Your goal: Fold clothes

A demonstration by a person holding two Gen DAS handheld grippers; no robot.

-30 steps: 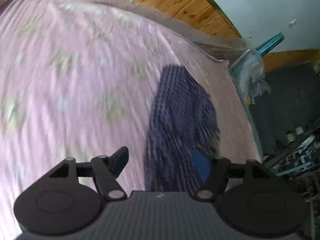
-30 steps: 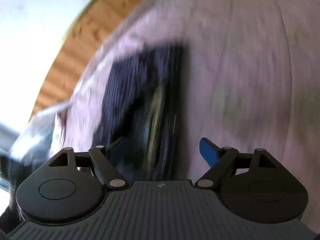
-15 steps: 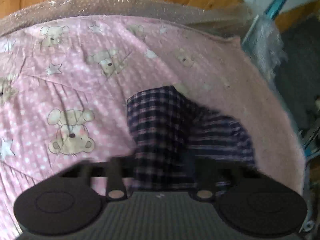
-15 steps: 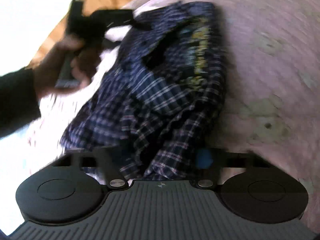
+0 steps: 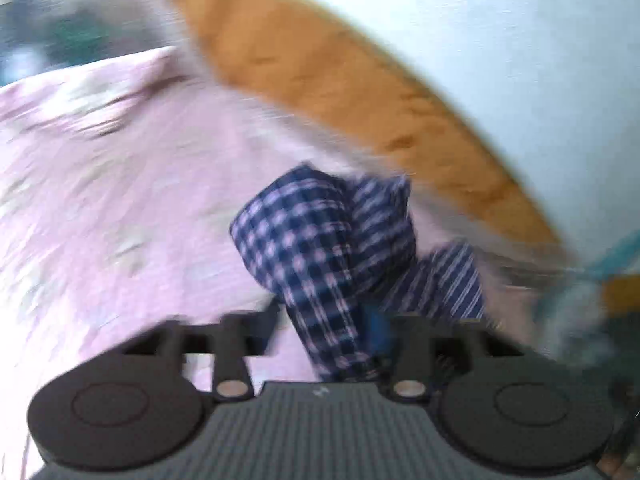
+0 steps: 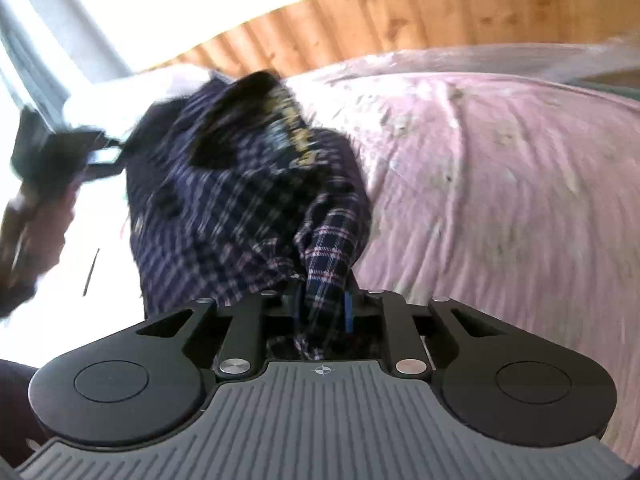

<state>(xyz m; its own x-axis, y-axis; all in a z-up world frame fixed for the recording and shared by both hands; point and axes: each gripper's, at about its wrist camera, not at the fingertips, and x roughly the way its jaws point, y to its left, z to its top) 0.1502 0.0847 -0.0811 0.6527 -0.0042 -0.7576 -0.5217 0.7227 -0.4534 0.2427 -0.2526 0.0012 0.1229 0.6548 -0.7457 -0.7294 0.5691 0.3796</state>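
Right gripper (image 6: 322, 312) pinches the plaid shirt (image 6: 248, 200), which hangs bunched above the bed (image 6: 500, 200), stretching away left toward the left gripper (image 5: 328, 332), also clamped on it.

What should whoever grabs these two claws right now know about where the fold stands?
Right claw: shut on a bunched edge of the plaid shirt, cloth pinched between its blue pads.
Left claw: plaid cloth runs between its fingers; the view is blurred, so its grip cannot be confirmed. The right wrist view shows it at the shirt's far end, held in the person's hand.
Shirt: lifted and crumpled between the two claws above the pink bedsheet, near the wooden headboard.
Done: shirt picked up.
Left: spread it flat on the sheet, then make every fold; no neat fold is visible yet.
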